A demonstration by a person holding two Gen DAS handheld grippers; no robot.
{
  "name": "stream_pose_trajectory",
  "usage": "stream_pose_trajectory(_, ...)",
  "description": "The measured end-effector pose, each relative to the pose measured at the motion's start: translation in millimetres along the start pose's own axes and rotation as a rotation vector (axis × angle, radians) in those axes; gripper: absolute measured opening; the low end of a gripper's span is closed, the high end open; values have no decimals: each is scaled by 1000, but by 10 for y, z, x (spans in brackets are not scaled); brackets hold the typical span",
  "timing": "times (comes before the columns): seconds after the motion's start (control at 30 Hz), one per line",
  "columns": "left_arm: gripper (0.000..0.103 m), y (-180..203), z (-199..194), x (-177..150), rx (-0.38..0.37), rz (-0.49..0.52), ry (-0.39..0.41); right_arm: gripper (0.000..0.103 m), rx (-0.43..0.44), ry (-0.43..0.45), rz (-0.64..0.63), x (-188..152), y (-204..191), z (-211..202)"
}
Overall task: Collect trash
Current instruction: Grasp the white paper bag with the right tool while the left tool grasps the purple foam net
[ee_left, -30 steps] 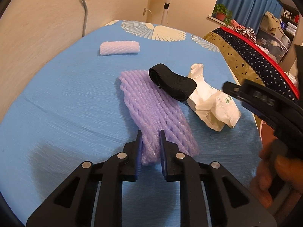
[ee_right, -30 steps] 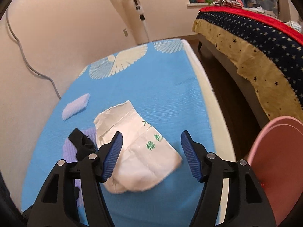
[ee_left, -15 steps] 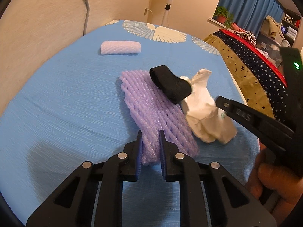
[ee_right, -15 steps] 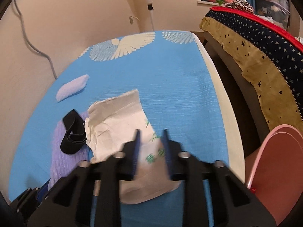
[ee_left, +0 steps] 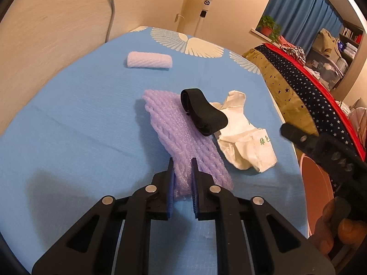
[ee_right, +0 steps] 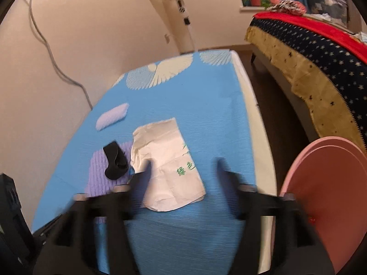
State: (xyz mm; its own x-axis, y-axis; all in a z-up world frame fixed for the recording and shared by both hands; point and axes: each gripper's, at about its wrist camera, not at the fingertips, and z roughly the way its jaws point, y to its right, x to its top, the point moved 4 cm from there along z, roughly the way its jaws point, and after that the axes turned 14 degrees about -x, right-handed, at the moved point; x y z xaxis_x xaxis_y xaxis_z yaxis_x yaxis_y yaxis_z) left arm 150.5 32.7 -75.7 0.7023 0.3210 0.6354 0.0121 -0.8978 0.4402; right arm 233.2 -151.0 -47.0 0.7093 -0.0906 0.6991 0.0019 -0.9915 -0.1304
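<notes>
On tabletop (ee_left: 68, 119), R tongs (ee_right: 183, 171), clamped on paper bag (ee_right: 167, 174) 0.5 s ago, now apart w/ bag dropped flat, so regrasp needed; L tongs (ee_left: 182, 171) stay clamped on purple net (ee_left: 181, 142).

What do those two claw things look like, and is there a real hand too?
Both claws are black plastic, built like open triangle frames with round silver bolts at the joints. The left claw has blue ribbed pads inside its flat fingers. The right claw is blurry here, but its side shows small raised markings, too small to read. A bare hand grips its handle; no sleeve shows.
</notes>
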Motion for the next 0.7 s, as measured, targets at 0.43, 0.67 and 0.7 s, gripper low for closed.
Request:
stream_pose_trajectory(0.43, 12, -92, 13, 9, 15, -12, -5, 52, 15, -137, -42, -85, -69, 481)
stream_pose_trajectory(0.67, 13, -81, 32, 22, 16, -9, -6, 8, 24, -118, -75, -179, -146, 420)
stream_pose_trajectory(0.7, 13, -82, 22, 30, 14, -11, -3, 5, 30, -107, -71, -169, -140, 386)
